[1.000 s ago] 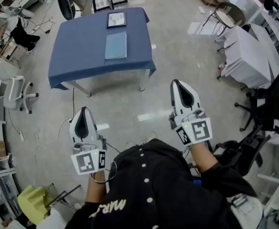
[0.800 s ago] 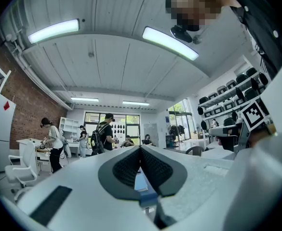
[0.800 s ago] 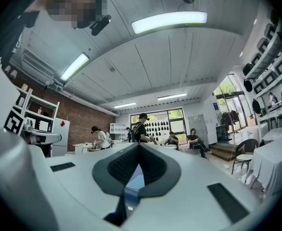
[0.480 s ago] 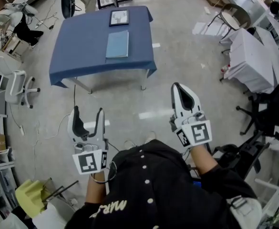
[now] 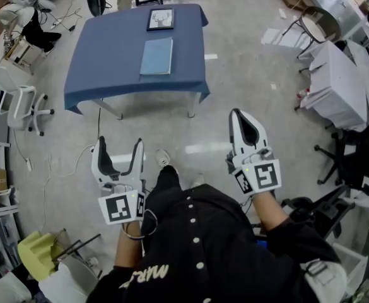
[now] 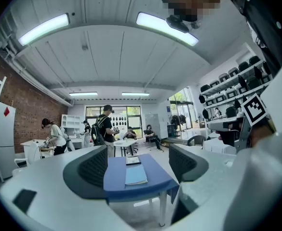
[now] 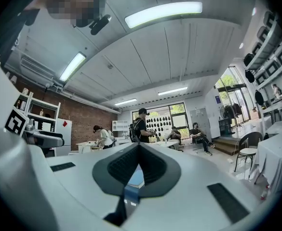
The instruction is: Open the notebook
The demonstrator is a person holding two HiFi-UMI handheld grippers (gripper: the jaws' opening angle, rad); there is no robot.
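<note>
Fingers (image 5: 101, 160) of left gripper (image 5: 118, 144) opening, empty; right gripper (image 5: 239, 113) closed, mostly hiding notebook (image 7: 137, 178).

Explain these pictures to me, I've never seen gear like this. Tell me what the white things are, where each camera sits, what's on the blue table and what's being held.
There is no robot arm here. A person stands on the floor with a hand-held gripper in each hand; those are the white things. The downward picture comes from a camera on the person's head. The other two come from cameras riding on each gripper, looking along its jaws. The left gripper is empty and its jaws are opening. The right gripper is shut on nothing. Both are well short of the blue-clothed table. On it lie a closed light-blue notebook and, beyond it, a framed picture. Nothing is held.
</note>
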